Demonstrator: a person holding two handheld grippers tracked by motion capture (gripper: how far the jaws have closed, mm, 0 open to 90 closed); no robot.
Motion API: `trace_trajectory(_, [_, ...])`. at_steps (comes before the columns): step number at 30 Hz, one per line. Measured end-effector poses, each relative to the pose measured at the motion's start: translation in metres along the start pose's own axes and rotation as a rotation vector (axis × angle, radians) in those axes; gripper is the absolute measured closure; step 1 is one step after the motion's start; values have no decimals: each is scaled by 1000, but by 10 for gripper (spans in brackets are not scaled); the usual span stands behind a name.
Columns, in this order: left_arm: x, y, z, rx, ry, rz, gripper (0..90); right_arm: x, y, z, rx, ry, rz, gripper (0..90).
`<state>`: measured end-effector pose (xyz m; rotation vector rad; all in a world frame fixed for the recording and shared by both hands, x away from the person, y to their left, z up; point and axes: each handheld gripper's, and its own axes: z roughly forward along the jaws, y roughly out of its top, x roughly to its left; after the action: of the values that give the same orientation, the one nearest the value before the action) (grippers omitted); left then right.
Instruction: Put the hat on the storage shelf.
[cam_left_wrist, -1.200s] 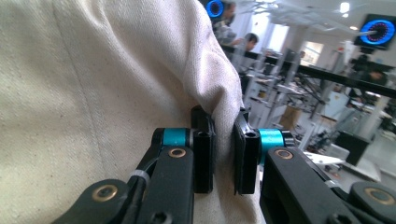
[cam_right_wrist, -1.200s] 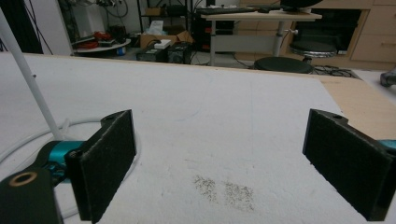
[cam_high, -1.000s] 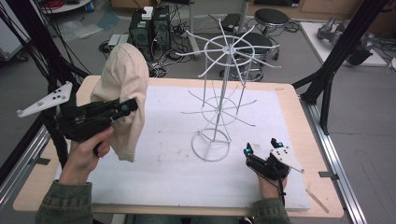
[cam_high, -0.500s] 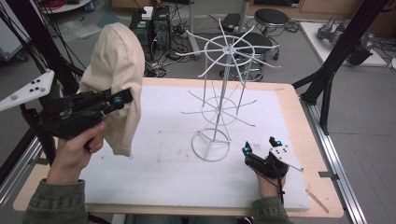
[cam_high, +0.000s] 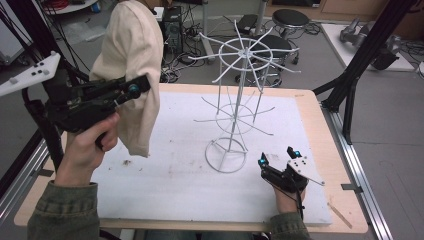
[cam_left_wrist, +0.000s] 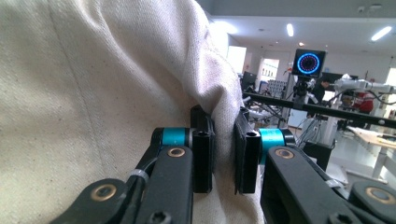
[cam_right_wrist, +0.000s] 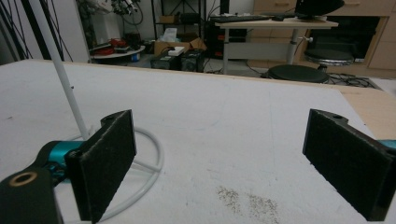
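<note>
Cream cloth bag (cam_high: 131, 65), coarse woven fabric, soft folds, hanging w/ long axis vertical, rounded end up, open hem down, left of white wire rack (cam_high: 239, 100), clear above desk (cam_high: 320, 115). Left gripper (cam_high: 134, 90) jaws clenched on a fold of it. Right gripper (cam_high: 278, 159) resting near rack's ring base, jaws spread wide, nothing between. Rack: thin white rods, hoop tiers, spokes.

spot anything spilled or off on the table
A few dark specks lie scattered on the white mat: one patch under the hanging cream cloth, another by the wire rack's base ring. The rack stands upright; nothing else looks odd.
</note>
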<state>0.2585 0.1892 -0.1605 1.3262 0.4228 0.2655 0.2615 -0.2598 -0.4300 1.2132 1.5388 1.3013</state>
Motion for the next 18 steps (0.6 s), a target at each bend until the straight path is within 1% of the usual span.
trace_trajectory(3, [2,5,11,4,-8,9,805,0,0,0,1,3,8,87])
trace_trajectory(5, [3,7,18,2,-17,10,805,-1,0,0,-4,0,4,88])
trace_trajectory(7, [4,8,29,11,-33,5,805,-2,1,0,-3,-3,11,87])
trace_trajectory(9, [5,8,39,23,-50,4,805,-3,1,1,-4,-4,8,87])
trace_trajectory(12, [8,6,56,48,-77,13,805,-3,1,0,-5,-5,3,87])
trace_trajectory(13, [9,4,63,52,-92,14,804,-3,1,0,-4,-3,3,87])
trace_trajectory(15, [10,2,72,50,-115,6,802,-2,0,-1,-1,-2,9,87])
trace_trajectory(16, [11,1,75,47,-128,2,802,-3,0,-1,-4,-3,0,87])
trace_trajectory(18, [10,-2,81,48,-141,1,801,-3,0,-1,-4,-2,-1,87])
